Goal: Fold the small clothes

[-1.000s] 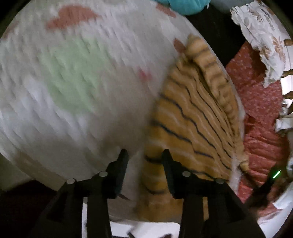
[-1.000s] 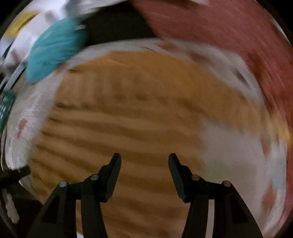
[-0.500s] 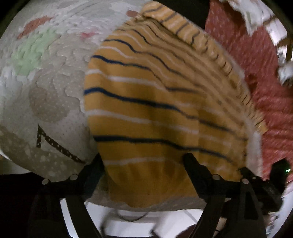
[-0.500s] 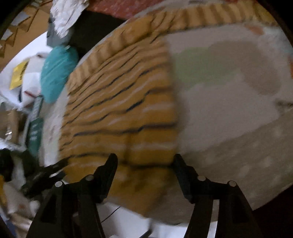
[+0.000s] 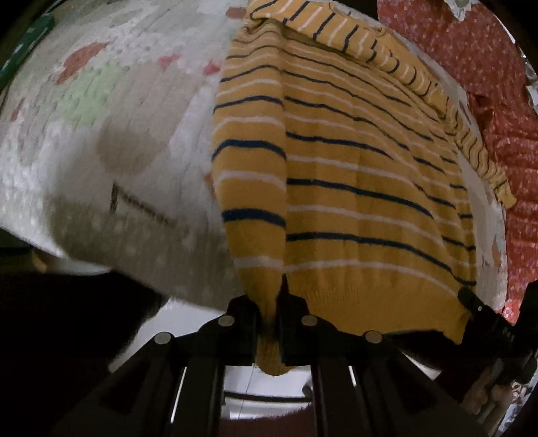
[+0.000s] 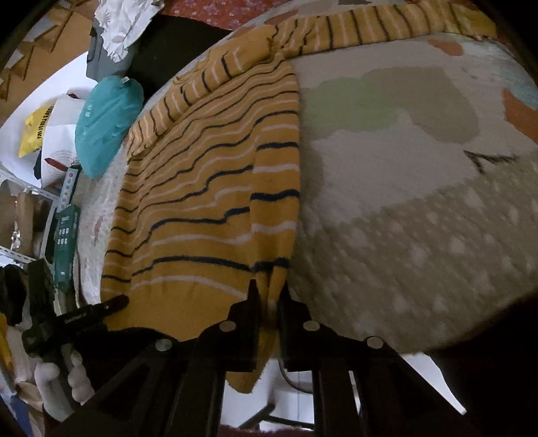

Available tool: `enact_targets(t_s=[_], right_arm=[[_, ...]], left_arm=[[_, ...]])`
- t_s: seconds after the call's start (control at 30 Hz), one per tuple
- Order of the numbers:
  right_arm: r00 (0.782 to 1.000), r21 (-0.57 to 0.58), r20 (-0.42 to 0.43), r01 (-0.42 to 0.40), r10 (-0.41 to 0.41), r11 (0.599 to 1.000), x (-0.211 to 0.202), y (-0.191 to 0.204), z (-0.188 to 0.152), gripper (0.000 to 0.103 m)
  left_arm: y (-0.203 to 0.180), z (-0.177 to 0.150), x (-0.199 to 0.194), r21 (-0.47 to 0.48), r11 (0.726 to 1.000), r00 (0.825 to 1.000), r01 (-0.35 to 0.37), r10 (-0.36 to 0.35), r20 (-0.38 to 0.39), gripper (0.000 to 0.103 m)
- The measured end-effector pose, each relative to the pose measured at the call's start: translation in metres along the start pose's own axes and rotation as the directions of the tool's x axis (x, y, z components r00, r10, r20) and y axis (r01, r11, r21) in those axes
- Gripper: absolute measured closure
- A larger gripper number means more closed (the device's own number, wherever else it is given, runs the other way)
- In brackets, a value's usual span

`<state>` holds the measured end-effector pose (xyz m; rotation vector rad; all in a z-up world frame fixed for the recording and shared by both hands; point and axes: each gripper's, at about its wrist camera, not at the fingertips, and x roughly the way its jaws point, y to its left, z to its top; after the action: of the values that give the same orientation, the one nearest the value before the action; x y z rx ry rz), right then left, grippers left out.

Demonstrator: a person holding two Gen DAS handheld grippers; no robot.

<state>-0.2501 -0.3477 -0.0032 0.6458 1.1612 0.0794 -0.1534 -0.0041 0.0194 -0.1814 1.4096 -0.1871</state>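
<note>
A small mustard-yellow sweater [image 5: 353, 188] with navy and white stripes lies flat on a quilted patterned mat [image 5: 101, 141], its sleeves stretched along the far edge. It also shows in the right wrist view [image 6: 201, 188]. My left gripper [image 5: 269, 312] is shut on the sweater's bottom hem at its left corner, at the mat's near edge. My right gripper [image 6: 269, 302] is shut on the hem at the right corner. Each gripper shows at the side of the other's view, the right gripper [image 5: 487, 322] and the left gripper [image 6: 77, 319].
The mat [image 6: 420, 201] covers a raised surface whose near edge drops to a white floor. Red patterned cloth [image 5: 487, 84] lies beyond the sweater. A teal bundle [image 6: 107, 121], white floral fabric [image 6: 121, 23], a yellow bag [image 6: 37, 127] and green boxes [image 6: 65, 242] sit off the mat.
Both grippers were open above the sweater; they have moved down to the bottom hem and shut on its two corners.
</note>
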Motion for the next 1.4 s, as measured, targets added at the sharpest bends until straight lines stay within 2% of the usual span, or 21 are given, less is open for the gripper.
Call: enact_targets(t_s=[0.1, 0.23, 0.3, 0.4, 0.47, 0.53, 0.63, 0.7, 0.87, 1.0, 1.1, 1.2, 1.23, 1.27, 1.3, 1.33, 1.4], right_arm=[[0.999, -0.001, -0.032, 0.022, -0.022, 1.000, 0.004, -0.003, -0.006, 0.093], [0.999, 0.058, -0.047, -0.017, 0.020, 0.998, 0.001, -0.014, -0.004, 0.089], [0.999, 0.057, -0.008, -0.034, 0.035, 0.998, -0.012, -0.013, 0.002, 0.086], [0.997, 0.019, 0.082, -0.010, 0.008, 1.000, -0.031, -0.002, 0.020, 0.077], [0.991, 0.001, 0.133, 0.001, -0.001, 1.000, -0.038, 0.005, 0.040, 0.067], [0.985, -0.015, 0.171, 0.012, -0.010, 1.000, -0.040, 0.015, 0.062, 0.064], [0.971, -0.047, 0.238, 0.023, -0.011, 0.999, -0.036, 0.035, 0.100, 0.062], [0.966, -0.028, 0.257, 0.014, -0.006, 1.000, -0.026, 0.045, 0.129, 0.060], [0.974, 0.092, 0.225, -0.034, 0.012, 0.995, 0.018, 0.053, 0.193, 0.055], [0.979, 0.203, 0.202, -0.023, -0.019, 0.979, 0.060, 0.050, 0.229, 0.055], [0.979, 0.263, 0.198, -0.008, -0.046, 0.965, 0.086, 0.048, 0.250, 0.055], [0.980, 0.294, 0.176, 0.033, -0.088, 0.955, 0.108, 0.051, 0.265, 0.055], [0.980, 0.293, 0.170, 0.046, -0.100, 0.955, 0.113, 0.053, 0.269, 0.057], [0.979, 0.275, 0.168, 0.064, -0.113, 0.959, 0.116, 0.058, 0.273, 0.077], [0.976, 0.225, 0.176, 0.090, -0.131, 0.970, 0.114, 0.067, 0.279, 0.093], [0.971, 0.192, 0.186, 0.114, -0.151, 0.975, 0.111, 0.074, 0.281, 0.098], [0.951, 0.093, 0.244, 0.173, -0.191, 0.981, 0.095, 0.094, 0.285, 0.098]], left_arm=[[0.011, -0.014, 0.002, -0.017, 1.000, 1.000, 0.008, -0.008, -0.010, 0.094], [0.040, -0.016, -0.007, -0.118, 0.979, 0.986, 0.166, -0.167, 0.004, 0.092], [0.048, -0.018, -0.023, -0.103, 0.979, 0.984, 0.178, -0.174, 0.039, 0.091], [0.051, -0.015, -0.047, -0.050, 0.981, 0.977, 0.190, -0.184, 0.105, 0.089], [0.050, 0.003, -0.061, -0.025, 0.981, 0.971, 0.195, -0.189, 0.147, 0.080], [0.040, 0.024, -0.065, -0.007, 0.981, 0.964, 0.196, -0.191, 0.185, 0.065], [0.016, 0.070, -0.058, 0.009, 0.981, 0.953, 0.192, -0.188, 0.238, 0.064], [0.000, 0.101, -0.046, 0.009, 0.981, 0.949, 0.193, -0.189, 0.252, 0.064], [-0.007, 0.159, -0.014, -0.024, 0.972, 0.940, 0.236, -0.222, 0.261, 0.064], [0.010, 0.180, 0.002, -0.064, 0.961, 0.941, 0.269, -0.247, 0.232, 0.064], [0.020, 0.190, 0.002, -0.093, 0.941, 0.926, 0.326, -0.298, 0.231, 0.064], [0.030, 0.198, 0.001, -0.115, 0.947, 0.932, 0.301, -0.267, 0.245, 0.063], [0.035, 0.200, 0.002, -0.131, 0.947, 0.936, 0.293, -0.256, 0.243, 0.064], [0.040, 0.202, 0.004, -0.152, 0.945, 0.939, 0.289, -0.249, 0.239, 0.064], [0.045, 0.203, 0.007, -0.176, 0.942, 0.942, 0.287, -0.243, 0.233, 0.064], [0.051, 0.204, 0.009, -0.200, 0.938, 0.944, 0.284, -0.237, 0.227, 0.064], [0.061, 0.205, 0.013, -0.241, 0.931, 0.950, 0.274, -0.223, 0.218, 0.064]])
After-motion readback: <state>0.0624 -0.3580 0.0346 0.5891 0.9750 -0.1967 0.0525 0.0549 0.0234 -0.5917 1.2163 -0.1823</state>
